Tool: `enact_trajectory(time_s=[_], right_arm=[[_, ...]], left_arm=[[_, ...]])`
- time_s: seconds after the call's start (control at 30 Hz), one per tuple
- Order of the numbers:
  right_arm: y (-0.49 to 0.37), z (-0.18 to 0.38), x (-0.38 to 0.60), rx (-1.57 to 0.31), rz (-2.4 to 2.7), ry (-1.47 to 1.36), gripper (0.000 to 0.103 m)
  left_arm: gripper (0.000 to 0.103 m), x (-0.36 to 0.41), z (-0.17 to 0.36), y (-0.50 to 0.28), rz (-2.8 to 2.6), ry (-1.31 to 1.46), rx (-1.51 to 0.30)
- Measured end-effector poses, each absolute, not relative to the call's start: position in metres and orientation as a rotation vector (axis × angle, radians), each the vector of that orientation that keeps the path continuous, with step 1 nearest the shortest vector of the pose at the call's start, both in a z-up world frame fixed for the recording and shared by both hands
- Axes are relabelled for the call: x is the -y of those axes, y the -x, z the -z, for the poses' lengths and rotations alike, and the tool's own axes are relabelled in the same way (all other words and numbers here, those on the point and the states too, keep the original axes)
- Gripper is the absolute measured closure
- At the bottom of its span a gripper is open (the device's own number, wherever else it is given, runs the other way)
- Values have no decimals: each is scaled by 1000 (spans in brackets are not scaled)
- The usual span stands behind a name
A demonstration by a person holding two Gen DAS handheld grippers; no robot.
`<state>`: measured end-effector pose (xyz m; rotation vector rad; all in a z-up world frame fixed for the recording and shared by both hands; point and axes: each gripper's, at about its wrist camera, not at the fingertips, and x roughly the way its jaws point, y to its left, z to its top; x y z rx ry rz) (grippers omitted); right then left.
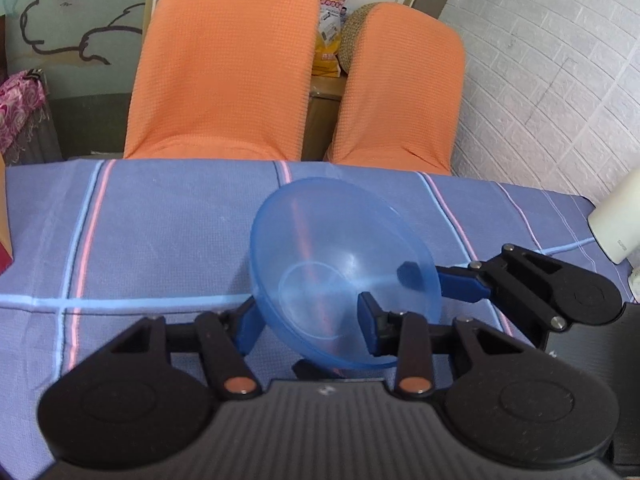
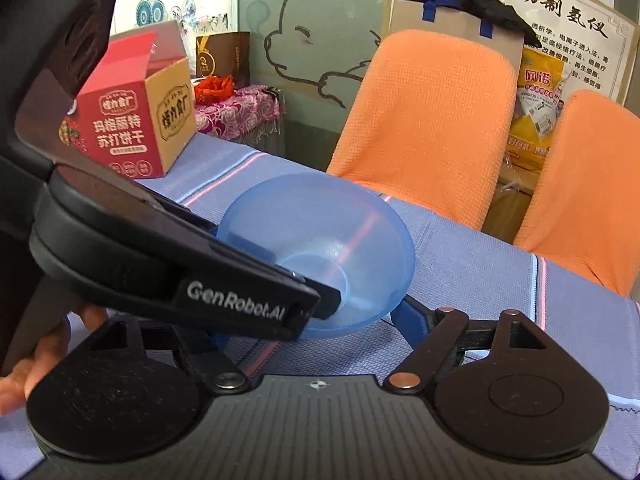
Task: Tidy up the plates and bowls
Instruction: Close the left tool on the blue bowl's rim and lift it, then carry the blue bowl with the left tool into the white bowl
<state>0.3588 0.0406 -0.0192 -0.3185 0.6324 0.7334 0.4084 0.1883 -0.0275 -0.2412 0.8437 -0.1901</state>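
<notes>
Item: translucent blue plastic bowl [image 1: 344,272], tilted above the striped tabletop [image 1: 152,236]. Likely light, stiff, slick; grip its thin rim. Left hand-held gripper [image 1: 310,326] spread around it; right hand-held gripper [image 1: 424,276] pinching rim.

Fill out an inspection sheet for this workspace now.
Surface: blue checked tablecloth, flat.
Job's things: one translucent blue plastic bowl, tilted; no plates seen.
Clutter: red cardboard box at the far edge; white rounded container.
Grippers: left gripper and right gripper are both at the bowl, with one of the left jaws inside it; grip unclear.
Cables: nothing seen.
Surroundings: two orange-covered chairs, white brick-pattern wall.
</notes>
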Motion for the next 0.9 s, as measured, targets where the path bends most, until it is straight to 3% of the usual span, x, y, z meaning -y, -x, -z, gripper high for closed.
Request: enact_trajectory(time_s=[0.4, 0.9], right_arm=[[-306, -22, -13, -628, -702, 334, 35], [-169, -54, 99, -639, -579, 368, 34]], left_arm=[[66, -162, -18, -354, 234, 271, -813], [54, -24, -51, -212, 431, 174, -796]])
